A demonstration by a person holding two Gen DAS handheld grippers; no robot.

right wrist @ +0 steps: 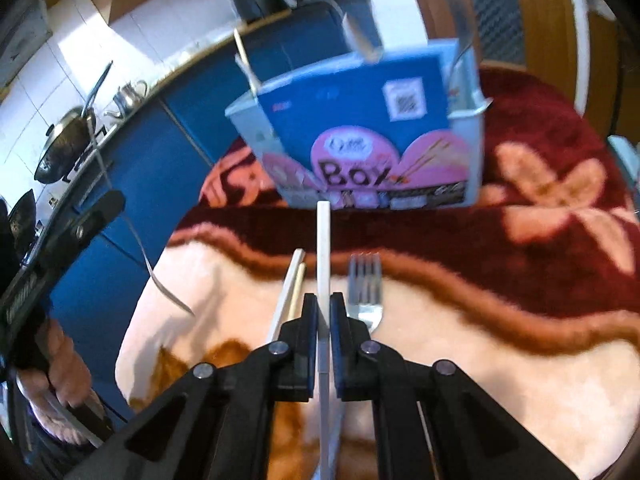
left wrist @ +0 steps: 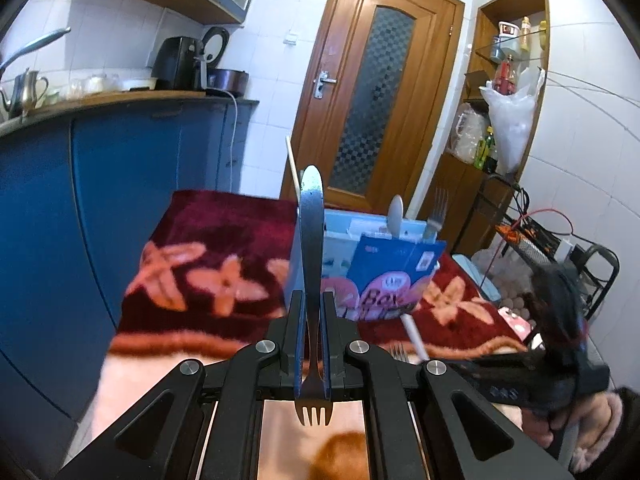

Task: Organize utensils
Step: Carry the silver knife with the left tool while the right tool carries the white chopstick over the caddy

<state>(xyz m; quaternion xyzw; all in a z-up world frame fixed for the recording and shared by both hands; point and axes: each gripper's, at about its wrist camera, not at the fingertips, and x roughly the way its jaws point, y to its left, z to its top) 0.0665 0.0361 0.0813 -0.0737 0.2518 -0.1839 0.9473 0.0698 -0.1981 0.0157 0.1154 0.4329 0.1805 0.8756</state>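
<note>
Between the fingers of my left tool (left wrist: pixel 311 344) a metal fork (left wrist: pixel 311 280) stands clamped at its neck, handle pointing up and away, tines hanging back toward the camera. My right tool (right wrist: pixel 323 320) is closed on a white chopstick (right wrist: pixel 323 264) that juts straight ahead toward the blue organizer box (right wrist: pixel 360 120), which stands on the blanket-covered surface (right wrist: pixel 540 240). A spoon (left wrist: pixel 396 214) and another fork (left wrist: pixel 436 212) already stand in the box's far compartments, and what looks like a chopstick leans at its left corner.

Several risks stand out to me. The fork is pinched on a thin, smooth stretch of metal with most of its length above the grip, so I judge it could swivel or slip if I tilt the tool sharply. It would also go into the box handle first unless I turn it over. The box looks like light cardboard on soft pile; a nudge from either utensil against its rim could tip it or push it back, spilling what it holds. The chopstick is slender and held near its rear end, so its tip may wander and miss the opening. A loose fork (right wrist: pixel 365 292) and two more chopsticks (right wrist: pixel 288 292) lie just beside my right tool, and a low sweep could scatter them. With both tools heading to one box, they may collide.
</note>
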